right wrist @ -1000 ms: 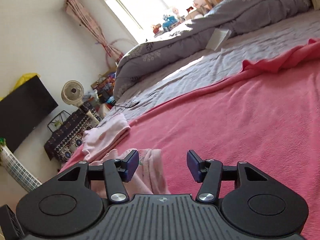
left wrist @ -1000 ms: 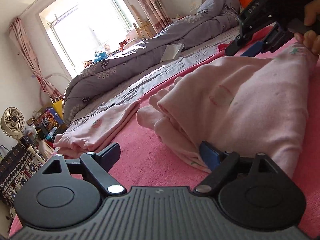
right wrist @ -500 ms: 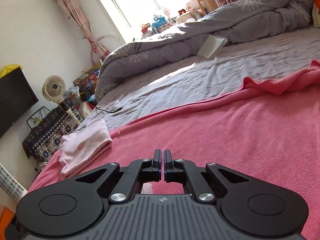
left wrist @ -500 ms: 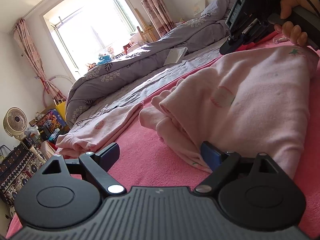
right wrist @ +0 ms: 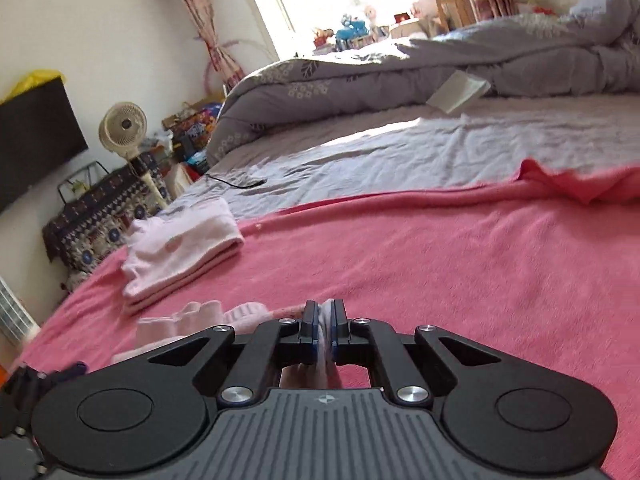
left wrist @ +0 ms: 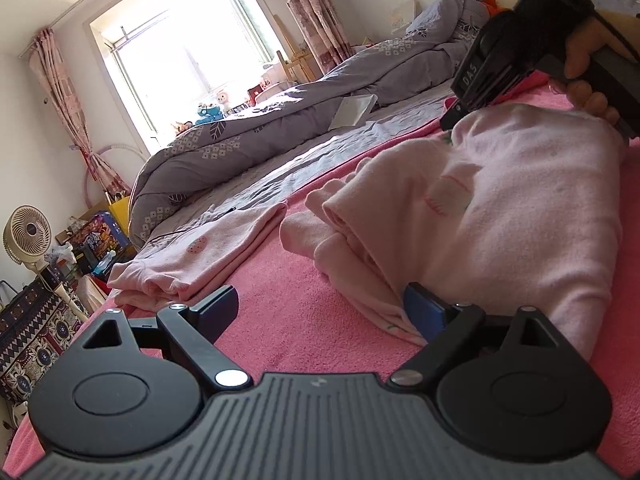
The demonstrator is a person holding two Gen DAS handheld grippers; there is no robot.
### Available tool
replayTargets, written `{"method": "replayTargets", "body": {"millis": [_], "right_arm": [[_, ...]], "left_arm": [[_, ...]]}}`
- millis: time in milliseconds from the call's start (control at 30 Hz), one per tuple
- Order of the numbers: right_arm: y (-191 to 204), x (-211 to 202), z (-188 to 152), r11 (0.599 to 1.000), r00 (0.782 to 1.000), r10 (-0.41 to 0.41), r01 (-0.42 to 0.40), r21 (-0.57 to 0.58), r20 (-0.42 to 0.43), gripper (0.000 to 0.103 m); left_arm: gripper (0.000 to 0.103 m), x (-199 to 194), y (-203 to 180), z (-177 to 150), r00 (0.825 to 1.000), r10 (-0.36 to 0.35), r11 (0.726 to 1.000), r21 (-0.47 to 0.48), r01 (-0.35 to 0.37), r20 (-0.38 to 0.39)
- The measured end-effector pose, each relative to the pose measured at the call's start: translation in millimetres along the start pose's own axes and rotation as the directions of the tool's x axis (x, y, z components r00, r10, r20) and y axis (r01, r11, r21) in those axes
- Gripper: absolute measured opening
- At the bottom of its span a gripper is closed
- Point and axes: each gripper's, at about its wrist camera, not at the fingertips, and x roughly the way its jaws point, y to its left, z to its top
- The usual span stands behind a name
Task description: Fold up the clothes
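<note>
Judging progress: we have one folded garment (right wrist: 182, 250) done near the blanket's (right wrist: 460, 276) left edge. Second garment (left wrist: 500, 216) mid-blanket is half folded. Right gripper (right wrist: 325, 330) has just been closing, now pinching its cloth; left gripper (left wrist: 320, 312) wide, empty. Final folds remain.

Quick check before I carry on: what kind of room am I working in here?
A lived-in bedroom, most likely. The work surface is a bed covered with a pink blanket, a rumpled grey duvet lies behind it, and a pedestal fan stands by the curtained window.

Folded garment (left wrist: 192, 256) lies left of top (left wrist: 500, 216) on blanket (left wrist: 304, 320)
</note>
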Motion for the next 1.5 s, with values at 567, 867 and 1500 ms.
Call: {"method": "replayTargets", "body": {"millis": [567, 867, 1500], "right_arm": [[-48, -111, -73, 0.997, 0.996, 0.061, -0.058, -0.058, 0.063, 0.051], [-28, -135, -52, 1.0, 0.985, 0.023, -0.021, -0.012, 0.172, 0.062], [117, -71, -60, 0.983, 0.966, -0.094, 0.128, -0.131, 0.24, 0.038]], "left_arm": [[0.102, 1, 9, -1, 1.0, -0.001, 0.998, -0.062, -0.001, -0.029], [0.102, -7, 41, -8, 1.0, -0.014, 0.963, -0.269, 0.014, 0.001], [0.099, -1, 138, -70, 0.968, -0.174, 0.492, -0.836, 0.242, 0.178]]}}
